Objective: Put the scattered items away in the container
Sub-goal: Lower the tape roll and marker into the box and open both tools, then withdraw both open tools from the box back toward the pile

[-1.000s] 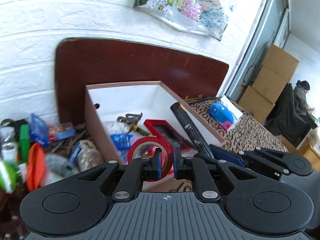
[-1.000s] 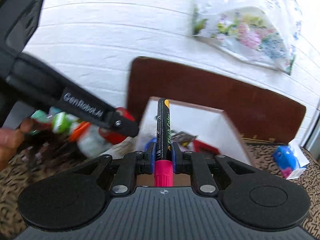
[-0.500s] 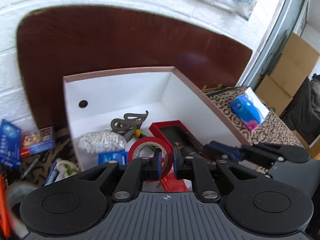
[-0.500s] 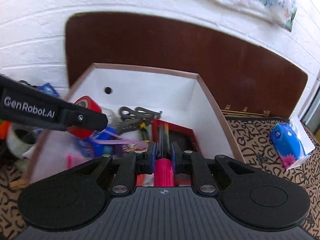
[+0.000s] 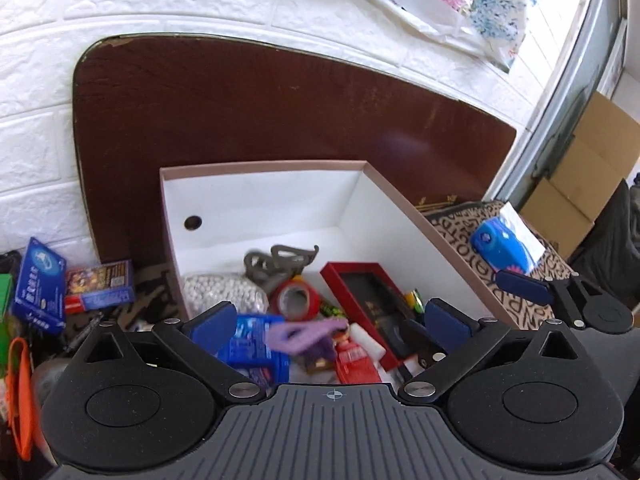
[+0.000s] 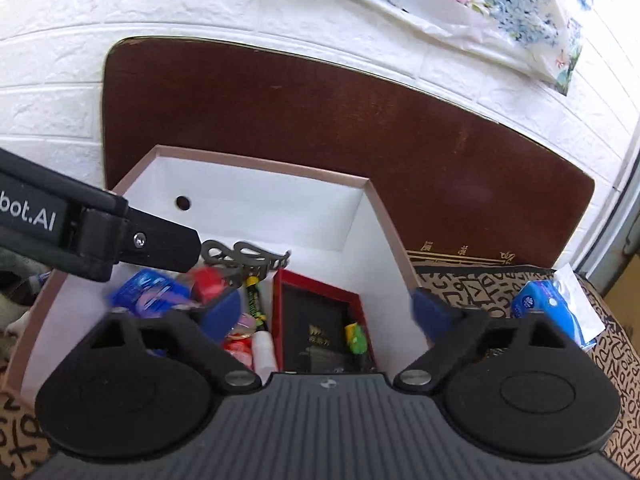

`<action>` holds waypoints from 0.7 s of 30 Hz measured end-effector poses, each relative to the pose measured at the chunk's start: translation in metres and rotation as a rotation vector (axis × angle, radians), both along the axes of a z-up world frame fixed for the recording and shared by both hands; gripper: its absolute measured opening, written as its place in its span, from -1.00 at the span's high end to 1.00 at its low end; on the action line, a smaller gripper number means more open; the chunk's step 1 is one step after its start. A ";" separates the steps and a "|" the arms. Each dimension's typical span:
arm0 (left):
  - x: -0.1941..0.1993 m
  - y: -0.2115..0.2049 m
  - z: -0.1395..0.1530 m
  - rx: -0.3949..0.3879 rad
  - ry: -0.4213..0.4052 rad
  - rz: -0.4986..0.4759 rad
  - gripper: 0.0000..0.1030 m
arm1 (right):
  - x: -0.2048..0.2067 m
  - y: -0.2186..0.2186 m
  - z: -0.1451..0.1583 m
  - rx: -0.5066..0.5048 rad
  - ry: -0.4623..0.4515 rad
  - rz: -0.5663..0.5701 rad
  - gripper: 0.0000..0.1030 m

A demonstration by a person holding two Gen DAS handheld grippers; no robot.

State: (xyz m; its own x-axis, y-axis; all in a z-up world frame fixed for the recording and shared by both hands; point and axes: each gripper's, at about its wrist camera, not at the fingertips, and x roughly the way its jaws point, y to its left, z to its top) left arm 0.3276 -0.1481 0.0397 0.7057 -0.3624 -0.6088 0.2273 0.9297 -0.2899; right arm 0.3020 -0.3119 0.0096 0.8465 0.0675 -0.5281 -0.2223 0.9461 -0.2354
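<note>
Left tool (image 5: pixel 328 326) spread wide apart, gripping nothing, poised over near edge of white box (image 5: pixel 256 196). Right tool (image 6: pixel 326 314) likewise wide apart, bare. Red tape roll (image 5: pixel 295 301) lying inside box beside bead bag (image 5: pixel 224 293); marker (image 6: pixel 253 295) inside, left of red case (image 6: pixel 320 320).

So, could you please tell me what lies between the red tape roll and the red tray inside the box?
In the left wrist view, a green-and-black marker lies between the red tape roll and the red tray, on the box floor.
</note>
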 end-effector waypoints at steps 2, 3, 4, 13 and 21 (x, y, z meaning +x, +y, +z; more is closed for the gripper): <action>-0.008 0.000 0.002 0.008 0.001 -0.004 -1.00 | -0.004 0.004 0.001 -0.011 0.008 0.005 -0.90; -0.011 0.001 0.003 0.012 0.001 -0.005 -1.00 | -0.006 0.006 0.002 -0.016 0.011 0.009 -0.90; -0.015 0.001 0.004 0.014 0.000 -0.007 -1.00 | -0.010 0.008 0.003 -0.022 0.012 0.014 -0.90; -0.076 0.017 0.015 -0.009 -0.048 0.000 -1.00 | -0.053 0.023 0.026 -0.018 -0.029 0.080 -0.97; -0.166 0.053 -0.001 -0.039 -0.096 0.063 -1.00 | -0.123 0.049 0.024 0.074 -0.048 0.205 -0.99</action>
